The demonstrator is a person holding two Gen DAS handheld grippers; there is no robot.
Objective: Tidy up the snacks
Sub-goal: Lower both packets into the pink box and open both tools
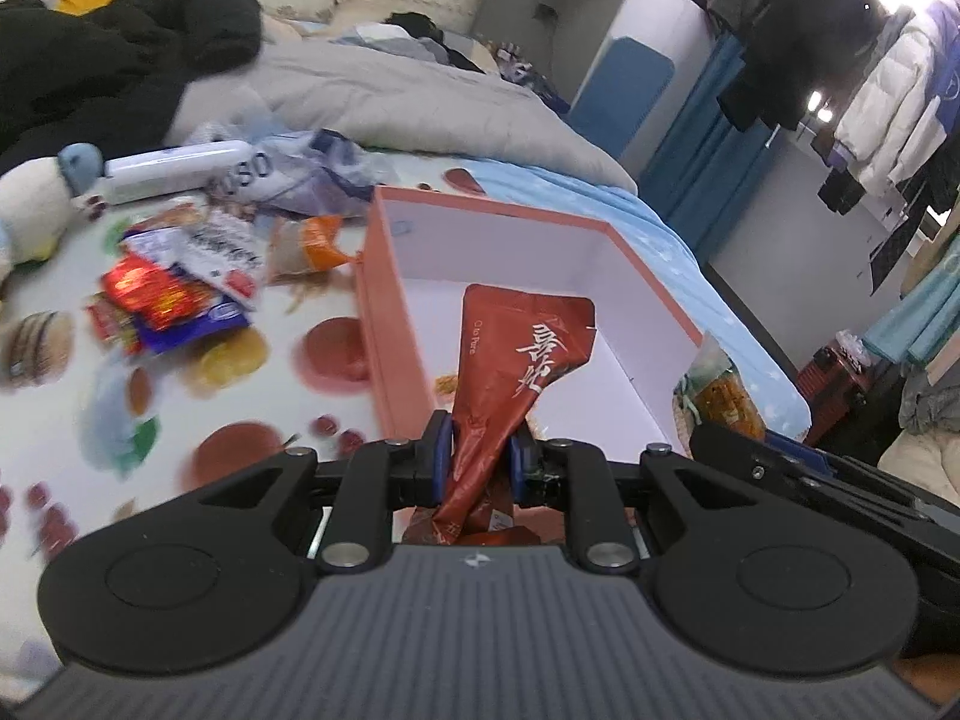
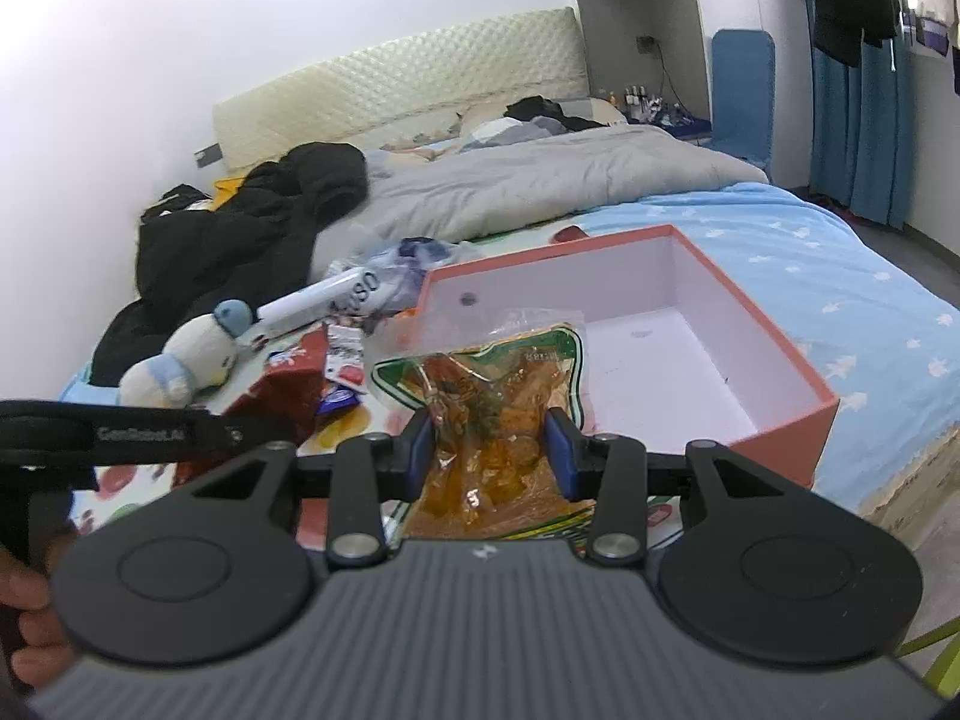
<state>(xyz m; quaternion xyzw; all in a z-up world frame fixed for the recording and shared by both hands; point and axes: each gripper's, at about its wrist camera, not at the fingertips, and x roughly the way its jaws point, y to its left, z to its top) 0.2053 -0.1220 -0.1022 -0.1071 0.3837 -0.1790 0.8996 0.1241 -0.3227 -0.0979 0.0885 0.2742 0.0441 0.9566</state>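
L claw (image 1: 478, 455) w/ red packet (image 1: 516, 360), R claw (image 2: 489, 444) w/ clear pouch (image 2: 480, 396)

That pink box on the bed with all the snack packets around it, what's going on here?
A person is sorting snacks with a hand-held claw in each hand. The left claw is clamped on a dark red packet, held over the open pink box. The right claw grips a clear packet of orange snack beside that box. More packets lie piled on the bed.

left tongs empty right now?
No: the left tongs are pinched shut on a dark red snack packet, held up in front of the pink box.
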